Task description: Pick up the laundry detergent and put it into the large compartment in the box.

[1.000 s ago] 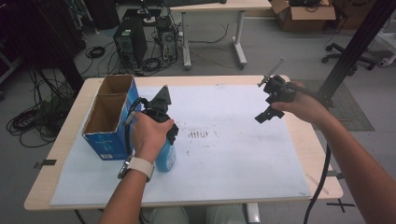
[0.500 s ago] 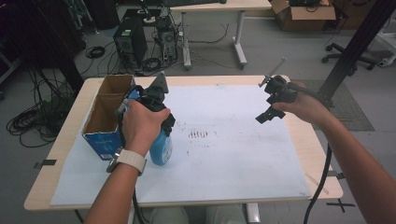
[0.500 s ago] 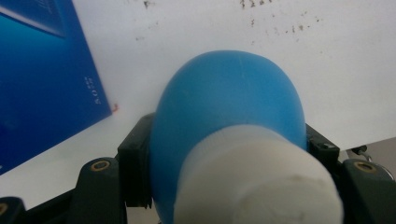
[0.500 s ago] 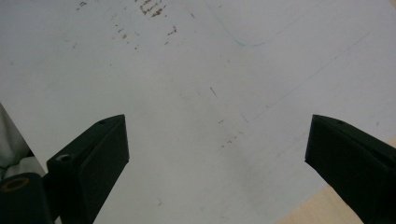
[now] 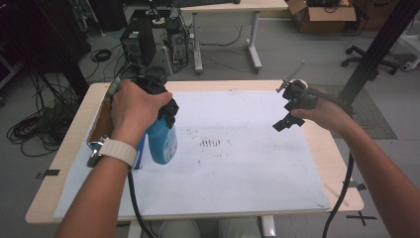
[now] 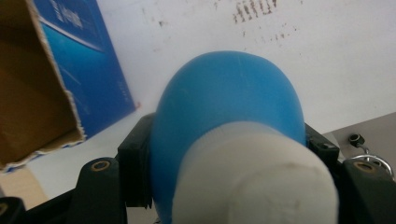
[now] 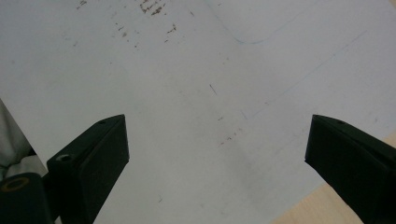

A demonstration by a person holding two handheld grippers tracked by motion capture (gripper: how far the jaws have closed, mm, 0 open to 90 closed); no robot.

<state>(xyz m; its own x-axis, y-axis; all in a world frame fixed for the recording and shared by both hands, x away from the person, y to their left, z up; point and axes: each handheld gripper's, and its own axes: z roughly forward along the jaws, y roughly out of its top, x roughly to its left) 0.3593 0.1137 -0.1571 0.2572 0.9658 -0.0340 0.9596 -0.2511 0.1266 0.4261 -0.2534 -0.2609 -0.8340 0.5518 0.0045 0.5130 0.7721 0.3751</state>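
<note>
- Left tongs (image 5: 166,106) clamp a blue bottle (image 5: 162,141) above the desk (image 5: 327,163), beside the box (image 6: 42,84).
- Right tongs (image 7: 217,154) gape wide, empty.
- Risk: the smooth, rounded bottle could slip out.

Both grippers are black: the left gripper (image 5: 166,106) and the right gripper (image 5: 292,106). A black cable (image 5: 341,198) trails from the right one. The left wrist wears a white watch strap (image 5: 119,150).

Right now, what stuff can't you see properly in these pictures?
- Inside of the cardboard box: the left hand covers it in the high view; cut off by the edge in the left gripper view.
- Blue bottle label: too close and blurry in the left gripper view.
- Left gripper: mostly under the hand, high view.
</note>
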